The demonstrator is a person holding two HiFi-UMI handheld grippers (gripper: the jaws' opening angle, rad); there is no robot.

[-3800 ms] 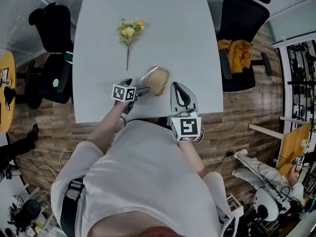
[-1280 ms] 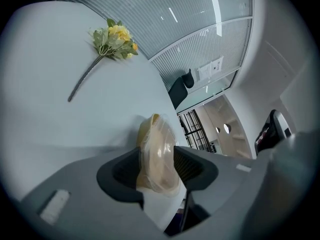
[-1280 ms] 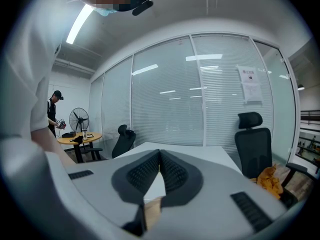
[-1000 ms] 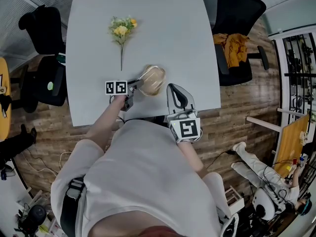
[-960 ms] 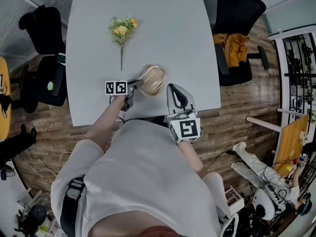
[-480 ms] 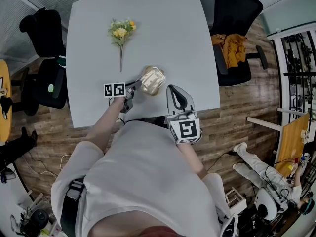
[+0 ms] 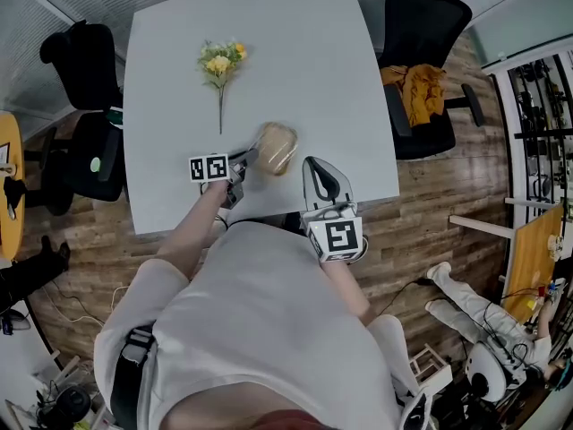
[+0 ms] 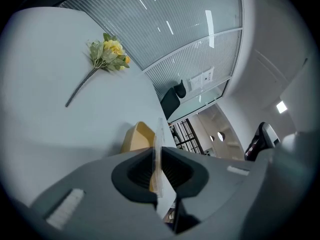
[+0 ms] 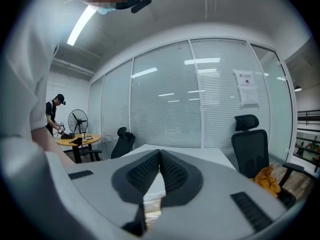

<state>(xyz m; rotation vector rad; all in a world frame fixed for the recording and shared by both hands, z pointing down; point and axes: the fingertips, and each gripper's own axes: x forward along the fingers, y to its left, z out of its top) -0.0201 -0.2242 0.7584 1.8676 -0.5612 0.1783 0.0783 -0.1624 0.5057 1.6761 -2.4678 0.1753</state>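
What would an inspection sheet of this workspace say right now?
surface: white table, mostly bare.
job's things: tan item in clear plastic near the front edge; flower sprig lying flat farther back, apart from it.
clutter: orange cloth on a black chair.
grippers: left gripper shut on the item's thin plastic edge; right gripper shut, empty, near the front edge.
cables: nothing seen on the table.
surroundings: wood floor, glass walls with blinds.

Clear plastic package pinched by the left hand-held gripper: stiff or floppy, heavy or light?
Probably light: the left hand-held gripper holds the clear plastic package by one thin edge alone. Likely flexible, since that edge looks film-thin. The glossy surface may slip.
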